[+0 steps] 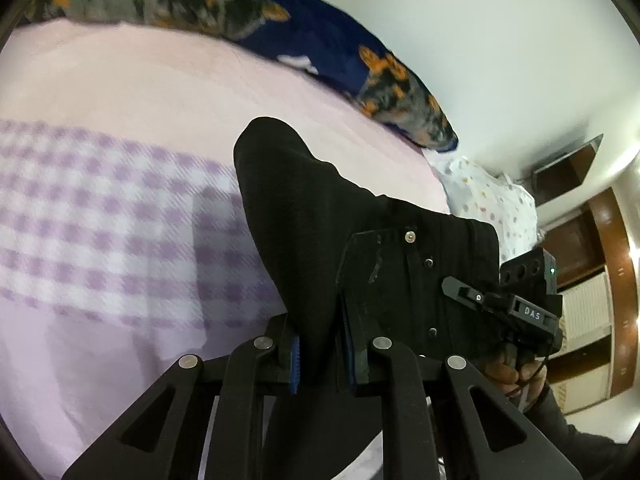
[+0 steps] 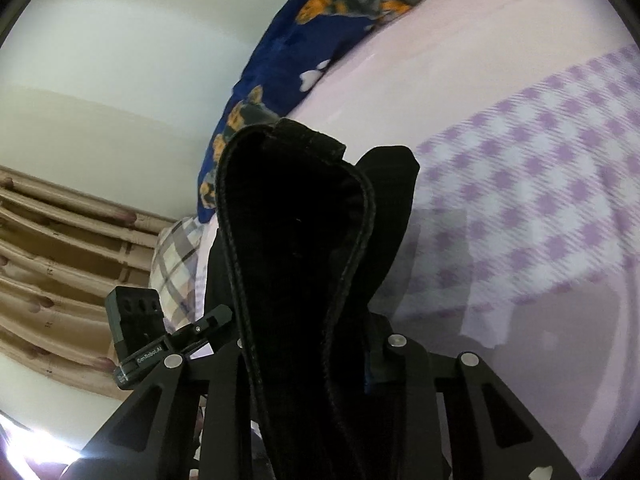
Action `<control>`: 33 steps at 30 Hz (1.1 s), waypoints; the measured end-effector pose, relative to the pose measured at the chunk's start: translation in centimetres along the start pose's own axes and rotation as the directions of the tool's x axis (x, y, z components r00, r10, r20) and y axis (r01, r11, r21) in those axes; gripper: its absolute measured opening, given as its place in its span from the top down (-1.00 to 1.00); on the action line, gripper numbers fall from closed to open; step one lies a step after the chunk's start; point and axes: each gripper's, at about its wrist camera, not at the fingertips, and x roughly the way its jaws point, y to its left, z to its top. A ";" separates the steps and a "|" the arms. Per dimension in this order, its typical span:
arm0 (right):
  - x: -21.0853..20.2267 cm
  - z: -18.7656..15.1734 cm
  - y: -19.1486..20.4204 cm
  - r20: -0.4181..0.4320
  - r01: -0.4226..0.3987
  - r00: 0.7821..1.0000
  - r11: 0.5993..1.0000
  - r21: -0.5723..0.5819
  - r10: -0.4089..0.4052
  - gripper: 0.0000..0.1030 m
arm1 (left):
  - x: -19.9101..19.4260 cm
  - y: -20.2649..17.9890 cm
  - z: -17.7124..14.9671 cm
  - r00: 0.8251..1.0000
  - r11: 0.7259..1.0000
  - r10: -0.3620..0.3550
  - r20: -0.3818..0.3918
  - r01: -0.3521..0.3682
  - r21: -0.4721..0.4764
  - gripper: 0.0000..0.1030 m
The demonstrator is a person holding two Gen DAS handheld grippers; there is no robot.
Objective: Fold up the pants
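Left claw nearest in left wrist view: jaws narrow, blue pads clamped on black pants, fabric running straight up out of the pinch. Right claw same story in right wrist view: jaws narrow, pads mostly hidden by cloth, a thick seamed edge of the pants passes between them, so I read it as gripped

Other claw visible in each view just to the side: right claw at the right end of the rivet/button end, left claw at lower left. So both hold the same end of the garment, close together, side by side

Pants are lifted off the bed, not lying flat; purple checked blanket below, dark floral pillow along the far edge by the wall

Step, my read: lift and shake out before laying flat for the first fold. To do it well:
- keep both pinches tight, denim-like cloth is heavy and can slip
- spread the claws apart to tension the held edge, it's bunched now
- lower onto the checked blanket with legs aligned, no twist

Orientation: held end looks like the waistband (rivets, button); long axis likely hangs down from the claws toward the bed, legs below and out of view, can't confirm where the hems are
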 end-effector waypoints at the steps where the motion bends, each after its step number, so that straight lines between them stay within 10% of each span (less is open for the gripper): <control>1: 0.6 0.3 0.4 -0.006 -0.007 1.000 1.000 -0.006 0.007 0.48 | -0.6 0.5 0.6 1.000 1.000 0.015 0.011 -0.015 0.000 0.68; 23: 15.8 11.1 9.2 -0.057 -0.035 0.998 0.989 -0.147 0.027 0.49 | -3.5 8.4 12.7 0.955 0.968 0.251 0.156 -0.251 -0.019 0.68; 33: 19.2 10.5 8.3 0.015 0.184 0.982 0.945 -0.272 -0.187 0.32 | 0.3 12.2 12.1 0.899 0.910 0.412 0.149 -0.414 -0.024 0.32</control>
